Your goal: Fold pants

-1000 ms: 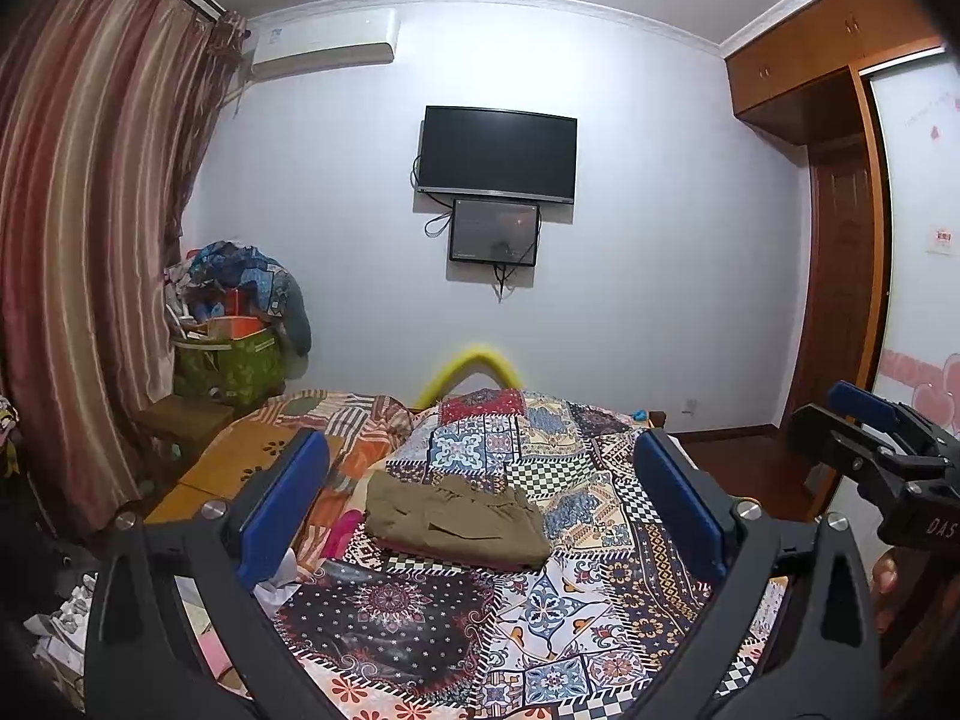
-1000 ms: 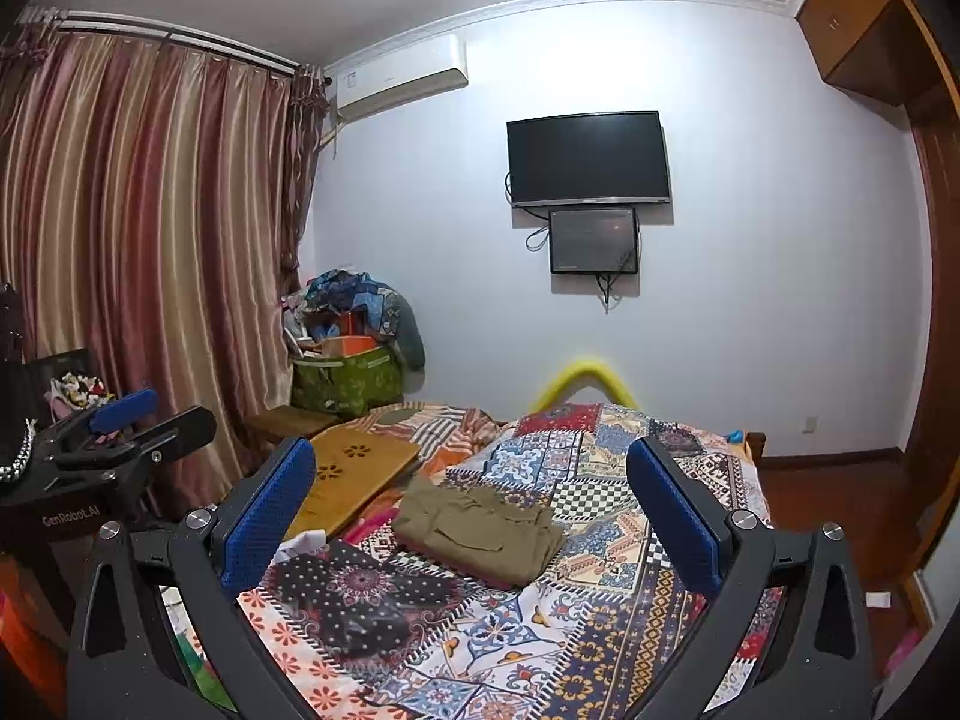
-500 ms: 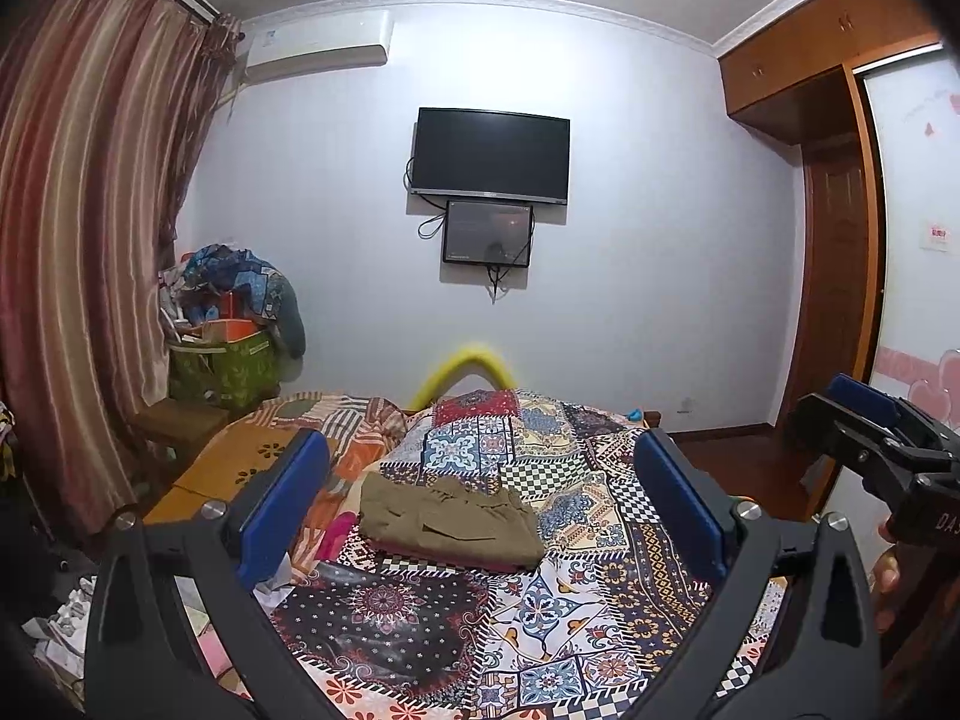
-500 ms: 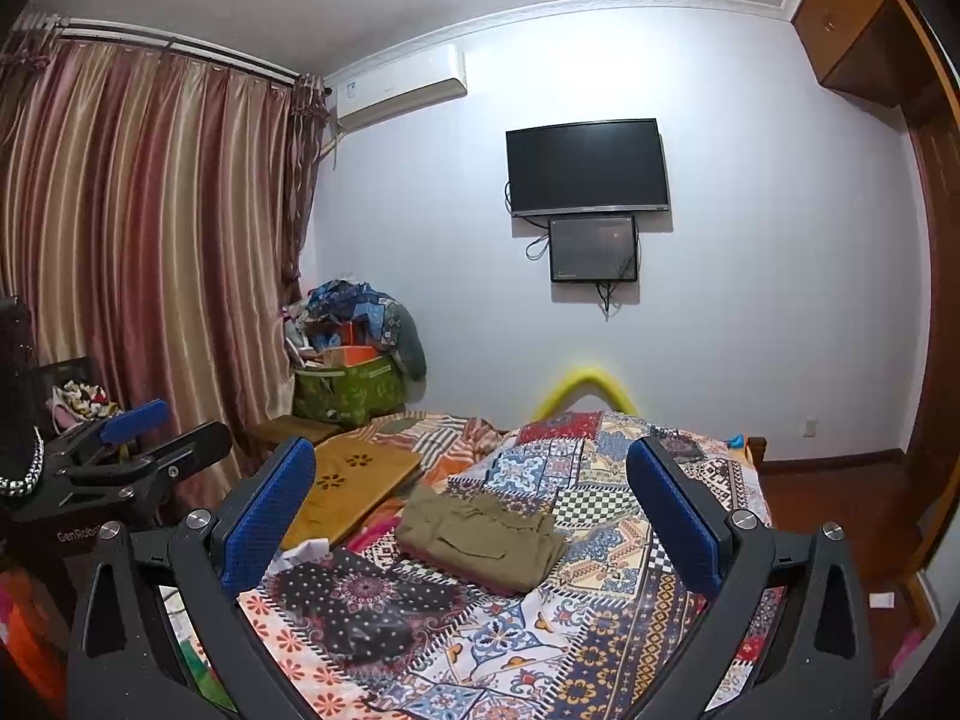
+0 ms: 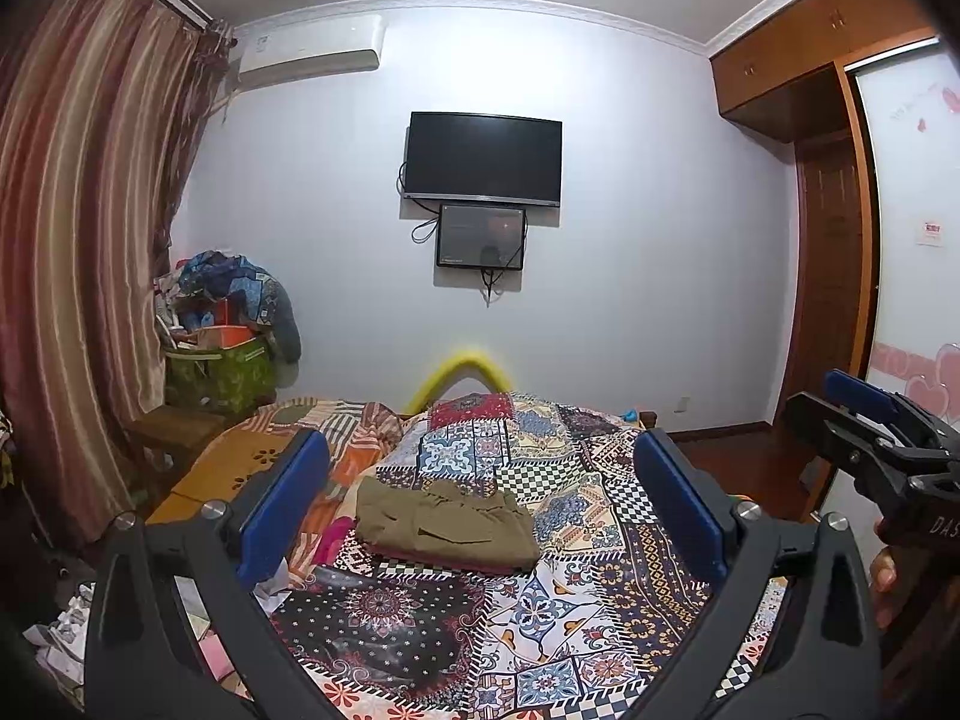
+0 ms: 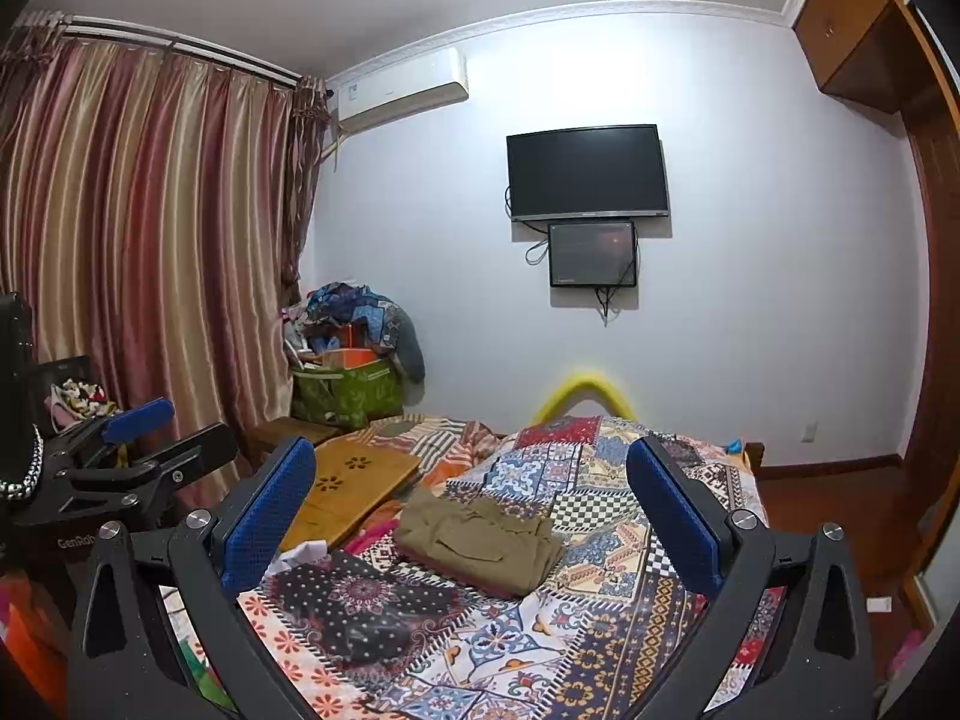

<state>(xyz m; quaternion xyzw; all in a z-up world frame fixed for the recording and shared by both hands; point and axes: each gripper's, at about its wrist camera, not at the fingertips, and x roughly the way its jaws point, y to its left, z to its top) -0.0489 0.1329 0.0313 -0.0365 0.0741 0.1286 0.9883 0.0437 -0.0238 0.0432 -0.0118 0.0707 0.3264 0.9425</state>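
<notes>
well, folded pants [image 5: 447, 525] lie crosswise on bedspread [image 5: 576, 618] — both tools [image 5: 477, 501] [image 6: 471, 516] spread apart, empty.

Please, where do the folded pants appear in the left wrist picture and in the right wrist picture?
Left wrist: the pants lie on the quilt, a little left of centre, between the open left tongs.
Right wrist: the pants lie at centre, between the open right tongs.
Shared landmark: the TV on the far wall, above the pants in both views.
</notes>
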